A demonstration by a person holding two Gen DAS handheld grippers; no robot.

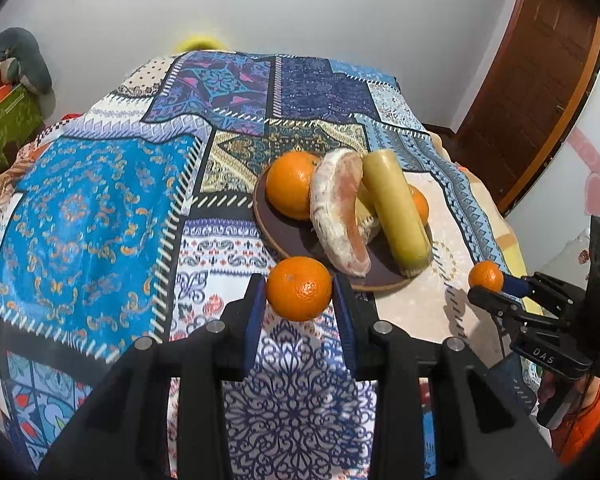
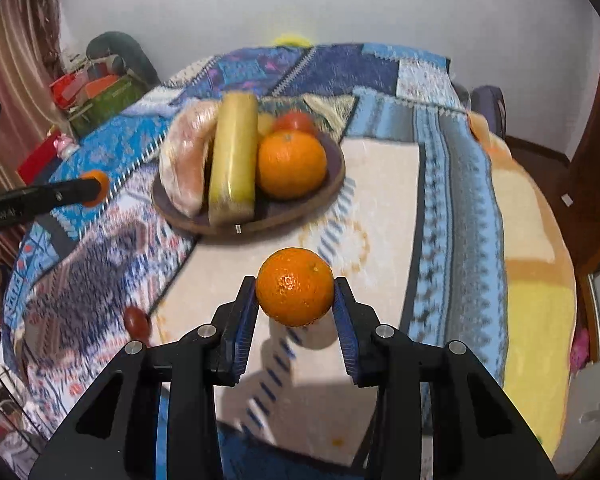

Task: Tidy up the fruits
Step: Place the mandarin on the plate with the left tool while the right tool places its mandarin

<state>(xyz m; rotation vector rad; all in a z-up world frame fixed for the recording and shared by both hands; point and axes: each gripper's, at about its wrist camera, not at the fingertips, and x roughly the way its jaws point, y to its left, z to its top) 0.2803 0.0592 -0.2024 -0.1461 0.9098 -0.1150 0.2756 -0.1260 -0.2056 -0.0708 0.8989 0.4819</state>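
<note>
My left gripper [image 1: 299,294] is shut on a small orange [image 1: 299,280], held above the patchwork cloth just in front of the brown plate [image 1: 269,236]. My right gripper [image 2: 295,294] is shut on a second small orange [image 2: 295,280] over the cream patch, on the near side of the plate [image 2: 334,184]. The plate carries a large orange [image 1: 290,184], a peeled pomelo wedge [image 1: 336,216], a yellow-green cylinder [image 1: 396,208] and another orange [image 1: 420,204] behind it. Each gripper appears in the other's view: the right gripper [image 1: 497,285] at the right, the left gripper [image 2: 94,190] at the left.
A patchwork cloth [image 1: 100,208] covers the round table. A small dark red fruit [image 2: 137,320] lies on the cloth to my right gripper's left. Boxes and clutter [image 2: 100,96] stand beyond the table's left edge, and a wooden door [image 1: 540,92] at the right.
</note>
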